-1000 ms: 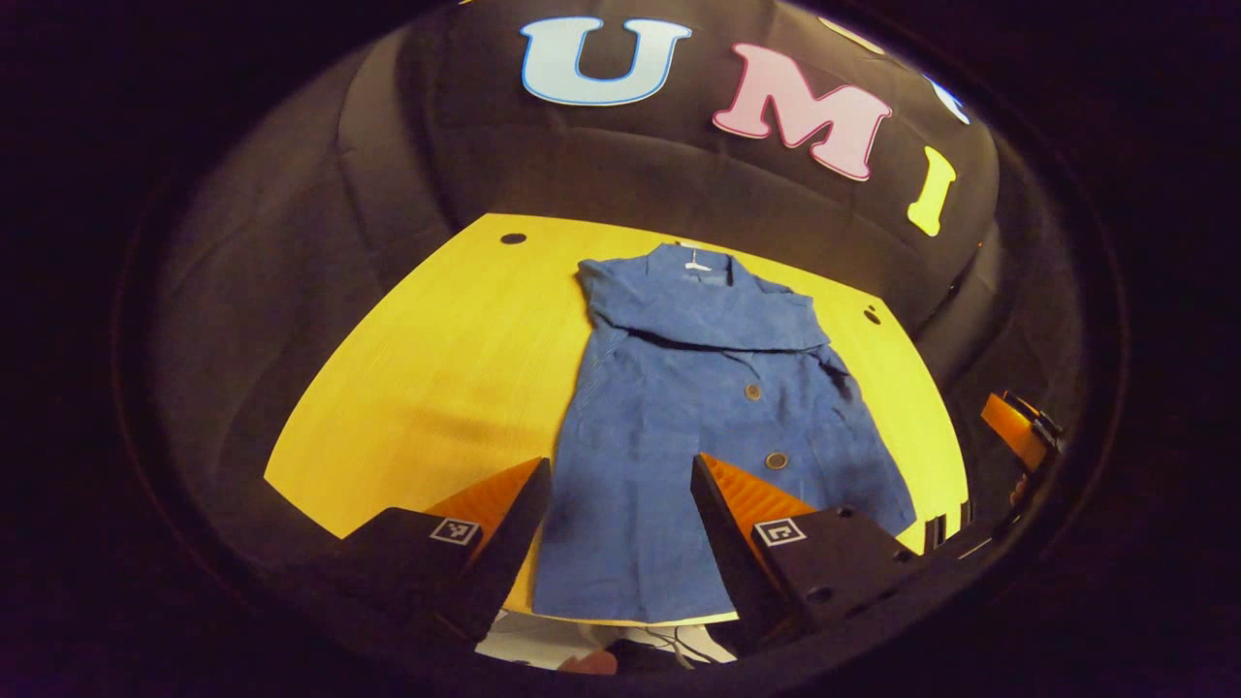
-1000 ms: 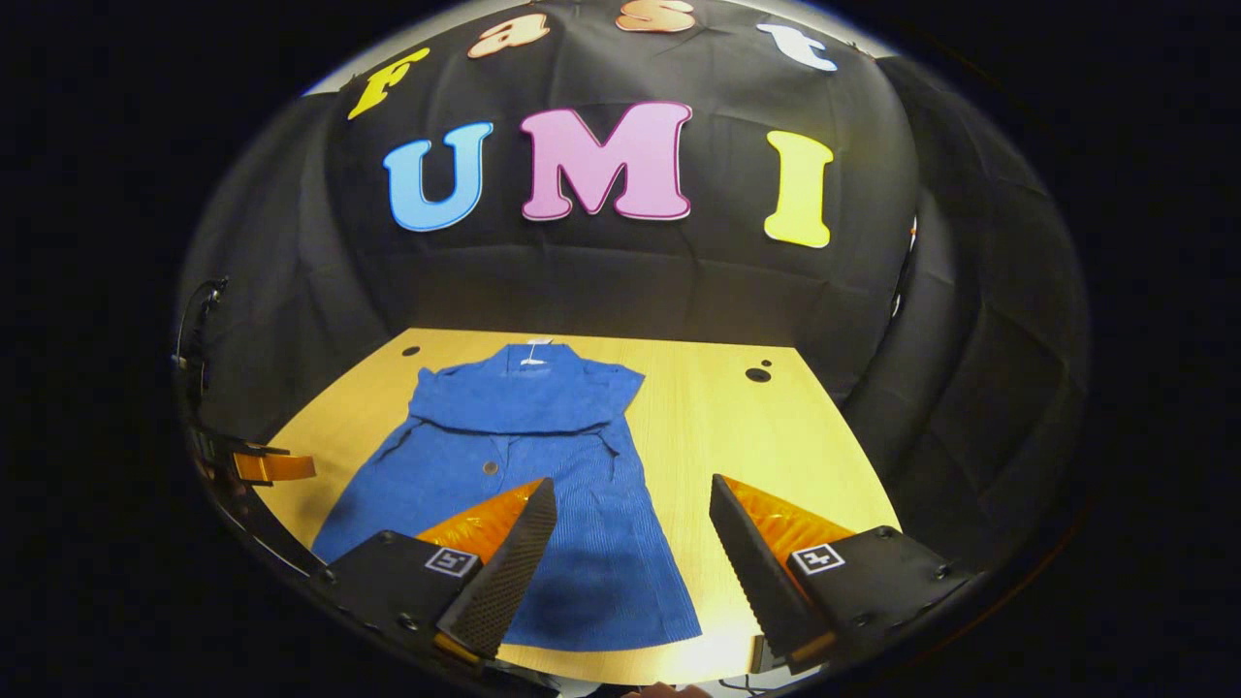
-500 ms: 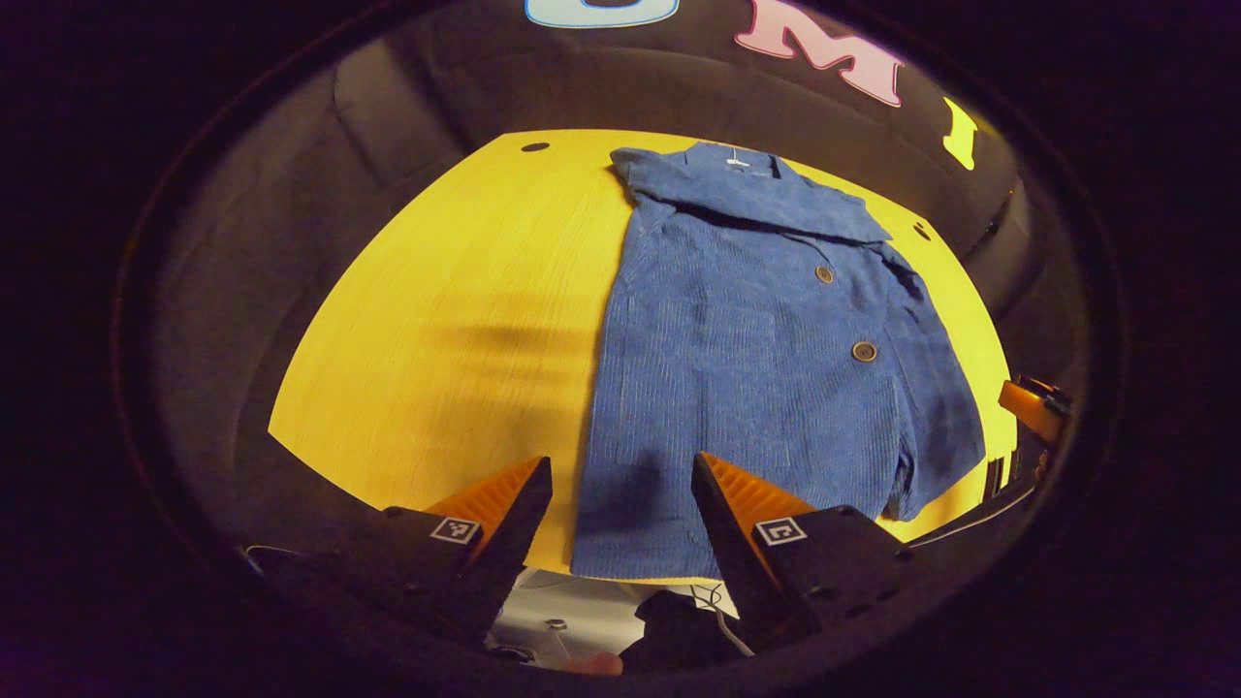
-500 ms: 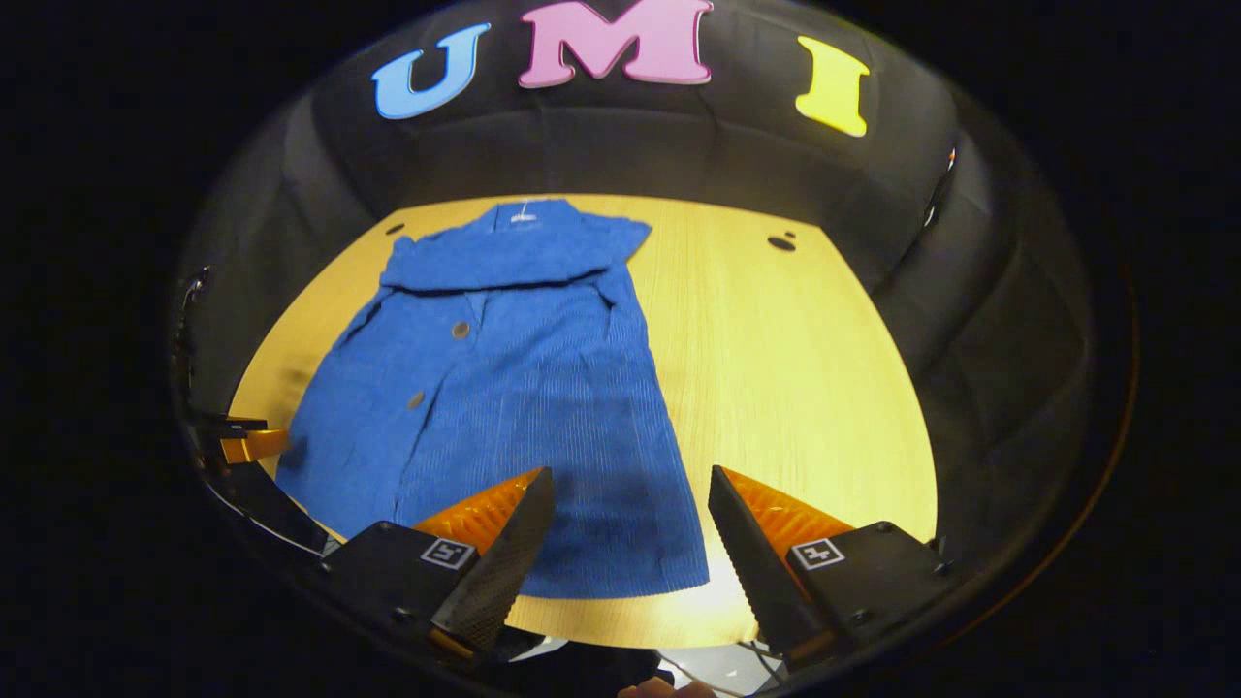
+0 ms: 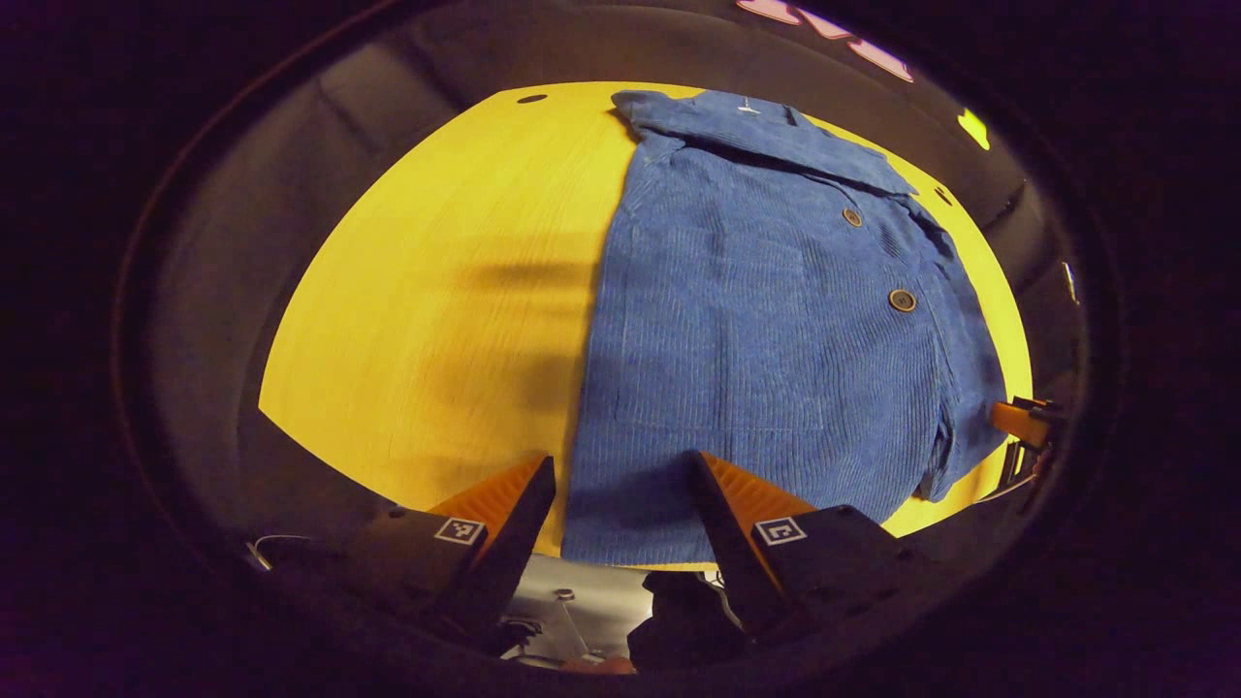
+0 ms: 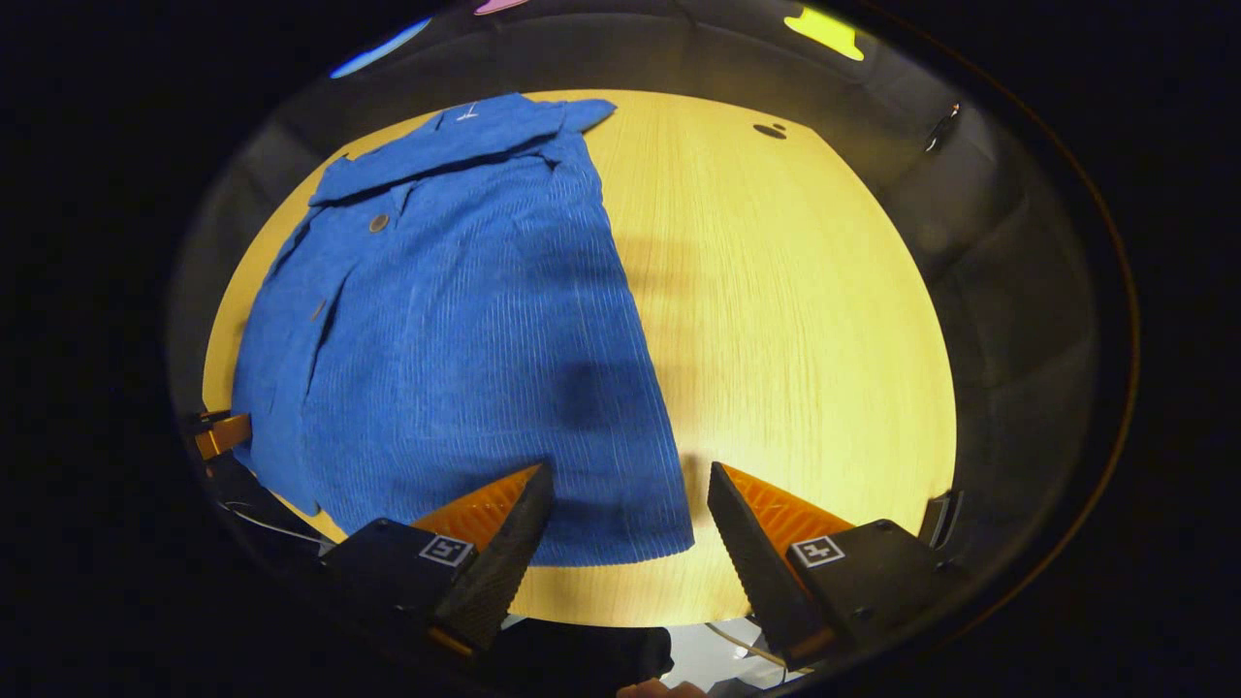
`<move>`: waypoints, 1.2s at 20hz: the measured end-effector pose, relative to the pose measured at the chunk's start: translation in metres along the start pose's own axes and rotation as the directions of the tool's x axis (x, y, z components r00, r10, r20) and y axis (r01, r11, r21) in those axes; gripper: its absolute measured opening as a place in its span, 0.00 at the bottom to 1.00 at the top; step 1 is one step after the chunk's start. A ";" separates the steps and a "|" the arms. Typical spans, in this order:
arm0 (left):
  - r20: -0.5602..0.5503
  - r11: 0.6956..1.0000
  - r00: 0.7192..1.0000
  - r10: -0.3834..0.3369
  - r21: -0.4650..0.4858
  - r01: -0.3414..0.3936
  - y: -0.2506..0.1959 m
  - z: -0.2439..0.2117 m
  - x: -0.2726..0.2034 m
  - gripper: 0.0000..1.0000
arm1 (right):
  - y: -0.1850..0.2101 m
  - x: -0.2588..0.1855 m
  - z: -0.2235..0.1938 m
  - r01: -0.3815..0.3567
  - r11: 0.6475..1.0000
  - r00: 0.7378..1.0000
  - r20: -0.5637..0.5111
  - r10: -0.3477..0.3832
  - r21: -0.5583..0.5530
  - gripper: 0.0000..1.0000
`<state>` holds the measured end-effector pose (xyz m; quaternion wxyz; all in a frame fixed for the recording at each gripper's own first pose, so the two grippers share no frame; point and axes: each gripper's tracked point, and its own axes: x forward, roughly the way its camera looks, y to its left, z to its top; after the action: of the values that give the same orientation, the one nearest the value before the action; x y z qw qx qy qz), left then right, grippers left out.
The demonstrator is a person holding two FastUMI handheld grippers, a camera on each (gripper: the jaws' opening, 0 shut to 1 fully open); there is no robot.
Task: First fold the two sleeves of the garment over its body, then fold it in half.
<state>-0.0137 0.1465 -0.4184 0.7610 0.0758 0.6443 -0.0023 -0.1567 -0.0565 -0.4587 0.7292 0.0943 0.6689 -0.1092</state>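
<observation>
A blue corduroy garment lies flat on the yellow table, collar at the far end, both sleeves folded across its chest. My left gripper hovers open above the garment's near left hem corner, nothing between its fingers. In the right gripper view the same garment spreads left of centre, and my right gripper stands open above its near right hem corner. The other gripper peeks in at the right edge of the left gripper view and at the left edge of the right gripper view.
Bare table stretches to the right of the garment in the right gripper view. Small dark holes mark the table's far corners. The near table edge runs just under both grippers, with cables and floor below it.
Both grippers have tilted down and moved closer to the garment's near hem, so the garment looms larger and the wall has slid out of view. Both stay open.
</observation>
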 end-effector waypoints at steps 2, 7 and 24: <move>-0.026 1.000 1.000 -0.005 -0.009 0.005 0.000 0.001 -0.001 0.83 | 0.005 0.001 0.004 -0.008 0.999 1.000 -0.010 0.009 0.032 0.99; -0.043 0.999 0.999 -0.010 0.034 0.011 0.000 0.006 -0.001 0.84 | 0.013 0.001 0.002 -0.049 0.996 0.998 -0.032 0.051 0.072 0.91; -0.051 0.984 0.983 -0.177 -0.036 0.175 -0.021 0.004 -0.029 0.00 | 0.060 -0.028 0.005 -0.116 0.993 0.993 0.003 0.116 0.015 0.03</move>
<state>-0.0173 0.1223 -0.3916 0.7414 0.0067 0.6686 -0.0574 -0.1367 0.0003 -0.4305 0.7342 0.1383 0.6608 -0.0720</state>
